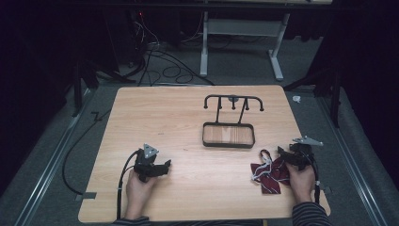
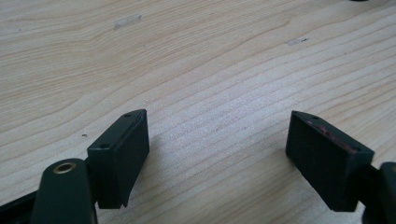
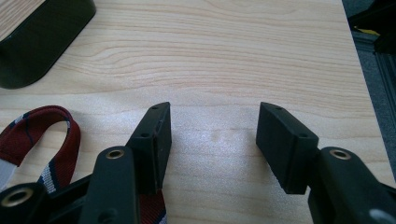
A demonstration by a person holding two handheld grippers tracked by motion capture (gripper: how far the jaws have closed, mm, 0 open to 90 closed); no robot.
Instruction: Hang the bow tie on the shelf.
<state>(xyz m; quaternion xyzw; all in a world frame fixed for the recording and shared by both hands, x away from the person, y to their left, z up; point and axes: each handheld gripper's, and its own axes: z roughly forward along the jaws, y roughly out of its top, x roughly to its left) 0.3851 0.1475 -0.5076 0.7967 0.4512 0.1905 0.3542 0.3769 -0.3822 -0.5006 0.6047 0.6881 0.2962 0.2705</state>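
Dark red striped fabric tie (image 1: 269, 174) lies crumpled at lower right, just beside my right gripper (image 1: 288, 155). Both grippers, left gripper (image 1: 162, 168) too, gape empty. Limp, light, likely slippery; I'd pinch its loop.

Both forearms come in from the near edge, each hand wrapped around a gripper. The left gripper (image 1: 164, 165) sits low in the left hand (image 1: 138, 188), pointing toward the right, its jaws spread wide with nothing between them. The right gripper (image 1: 282, 153) points away from the person, held by the right hand (image 1: 301, 181), jaws likewise wide apart and empty.
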